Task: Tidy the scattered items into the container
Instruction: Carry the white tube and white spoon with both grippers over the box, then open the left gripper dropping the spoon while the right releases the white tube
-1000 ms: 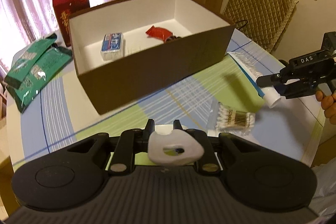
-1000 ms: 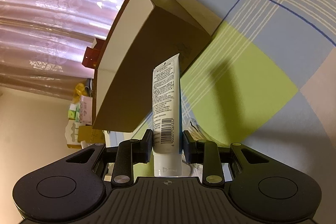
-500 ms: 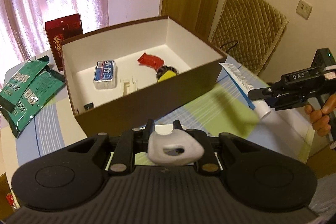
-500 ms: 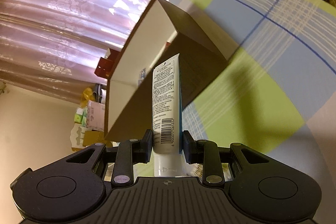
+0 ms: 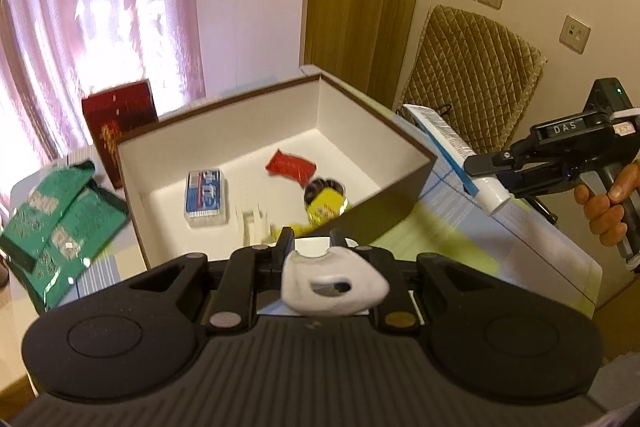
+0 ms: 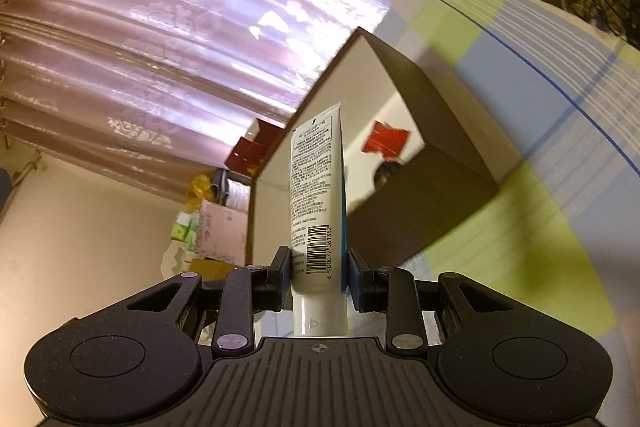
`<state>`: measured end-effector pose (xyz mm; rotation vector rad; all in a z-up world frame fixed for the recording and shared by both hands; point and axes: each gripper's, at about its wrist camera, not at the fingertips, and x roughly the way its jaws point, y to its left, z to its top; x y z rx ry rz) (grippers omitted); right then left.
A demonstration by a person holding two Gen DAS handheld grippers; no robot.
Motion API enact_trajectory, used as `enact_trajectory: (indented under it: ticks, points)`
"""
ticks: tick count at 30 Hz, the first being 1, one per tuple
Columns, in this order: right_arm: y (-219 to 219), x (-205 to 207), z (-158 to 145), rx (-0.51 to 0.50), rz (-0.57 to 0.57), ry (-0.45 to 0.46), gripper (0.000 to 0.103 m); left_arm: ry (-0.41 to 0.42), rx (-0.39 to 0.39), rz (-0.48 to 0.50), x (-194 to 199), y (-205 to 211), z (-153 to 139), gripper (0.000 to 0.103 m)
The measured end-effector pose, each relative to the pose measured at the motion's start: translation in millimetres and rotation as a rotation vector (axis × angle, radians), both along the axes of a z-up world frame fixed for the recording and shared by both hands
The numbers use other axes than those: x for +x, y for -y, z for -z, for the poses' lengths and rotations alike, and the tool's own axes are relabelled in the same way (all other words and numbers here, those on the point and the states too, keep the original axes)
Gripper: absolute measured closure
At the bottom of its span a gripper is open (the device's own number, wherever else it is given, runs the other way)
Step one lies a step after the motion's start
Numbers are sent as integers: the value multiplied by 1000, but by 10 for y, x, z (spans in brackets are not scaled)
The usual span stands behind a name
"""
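Note:
A brown box (image 5: 400, 203) with a white inside stands on the checked tablecloth; in it lie a blue packet (image 5: 206, 197), a red sachet (image 5: 290, 166) and a yellow-and-dark item (image 5: 326, 201). My left gripper (image 5: 312, 247) is shut on a small white plastic piece (image 5: 332, 287), held above the box's near wall. My right gripper (image 6: 318, 269) is shut on a white tube (image 6: 318, 195) near its cap. In the left wrist view that right gripper (image 5: 488, 173) holds the tube (image 5: 444, 139) in the air by the box's right corner (image 5: 430, 159), tail toward the box.
Green packets (image 5: 56, 223) lie on the table left of the box, and a dark red carton (image 5: 118, 127) stands behind it. A quilted chair back (image 5: 472, 79) is at the far right. A hand (image 5: 608, 199) grips the right tool. Pink curtains hang behind.
Both grippers have risen. The left view now looks down into the box from higher up, and the right gripper has carried the tube up to the box's right corner.

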<state>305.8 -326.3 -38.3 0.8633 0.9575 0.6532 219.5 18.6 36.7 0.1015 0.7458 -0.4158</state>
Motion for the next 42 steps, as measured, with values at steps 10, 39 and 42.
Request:
enact_trajectory:
  ticks: [10,39,42]
  points:
    - [-200,376,-81,16,-29,21,71,60,13,6,325,-1,-150,89]
    - [-708,1132,278,-274,-141,30,71,-224,114,-106,1363,-215,701,89]
    - [-743,1129,293,-287,-154,36,71,-312,137,-117,1439,-238,830,93]
